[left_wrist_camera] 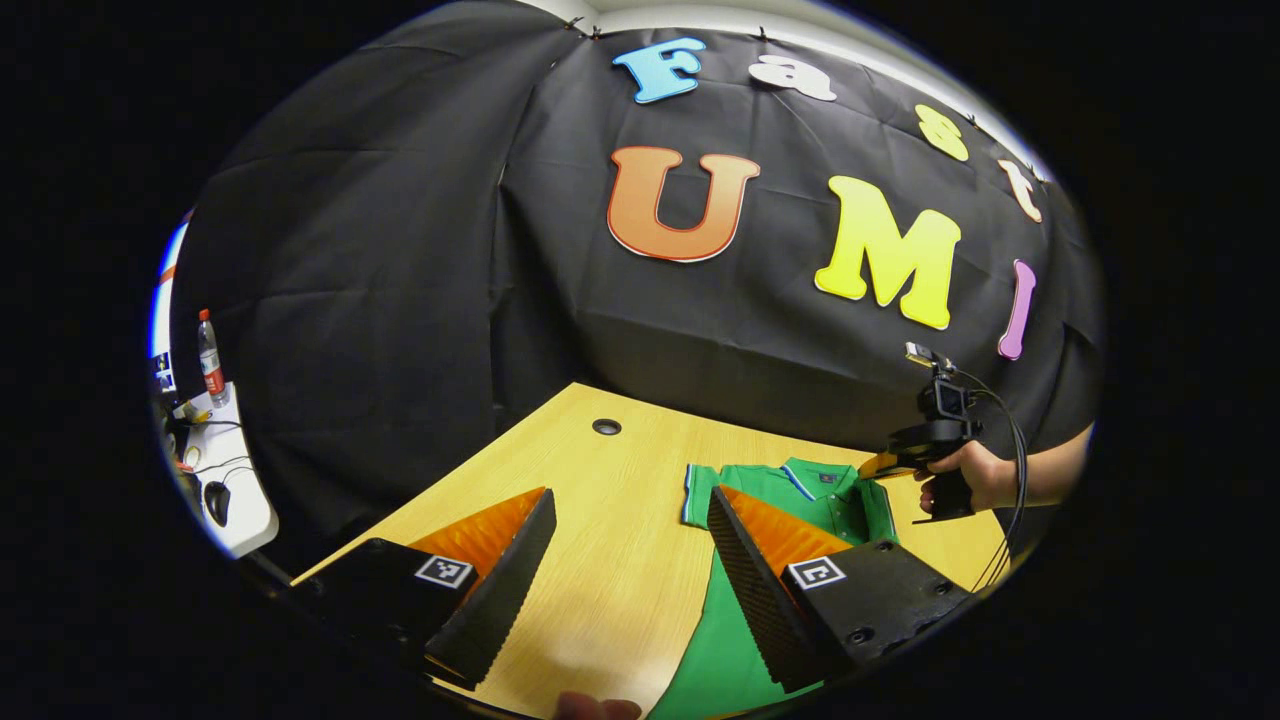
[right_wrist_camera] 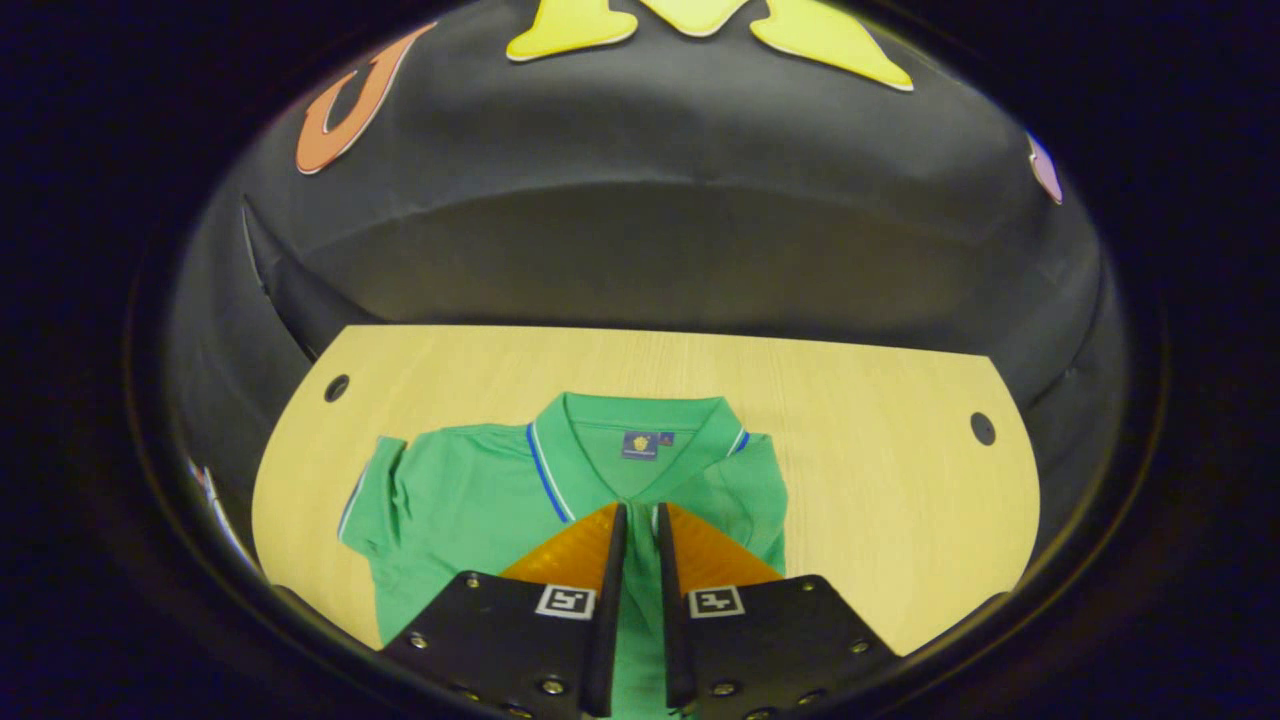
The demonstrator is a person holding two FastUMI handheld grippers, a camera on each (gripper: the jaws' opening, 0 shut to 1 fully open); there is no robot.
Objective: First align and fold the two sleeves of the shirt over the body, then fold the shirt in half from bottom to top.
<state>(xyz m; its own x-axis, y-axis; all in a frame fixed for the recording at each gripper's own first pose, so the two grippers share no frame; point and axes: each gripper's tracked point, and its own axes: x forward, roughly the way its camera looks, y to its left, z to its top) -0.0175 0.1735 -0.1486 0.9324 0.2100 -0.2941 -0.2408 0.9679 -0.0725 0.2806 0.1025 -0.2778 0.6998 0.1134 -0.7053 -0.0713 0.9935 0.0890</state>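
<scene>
A green polo shirt [right_wrist_camera: 470,500] lies flat on the wooden table [right_wrist_camera: 860,420], collar toward the wall. One sleeve [right_wrist_camera: 372,495] sticks out at the left of the right gripper view; the opposite sleeve is folded in over the body. My right gripper [right_wrist_camera: 640,508] hovers over the chest just below the collar, its fingers nearly together with green cloth between them. In the left gripper view a hand holds the right gripper [left_wrist_camera: 880,465] at the shirt's [left_wrist_camera: 790,490] far shoulder. My left gripper [left_wrist_camera: 630,495] is open above bare table, beside the shirt's near edge.
The table has round cable holes [left_wrist_camera: 606,427] [right_wrist_camera: 983,428] [right_wrist_camera: 336,387] near its back edge, close to the black cloth wall. A white side table [left_wrist_camera: 235,480] at the far left carries a bottle [left_wrist_camera: 210,355], a mouse and cables. A fingertip [left_wrist_camera: 595,708] shows at the bottom edge.
</scene>
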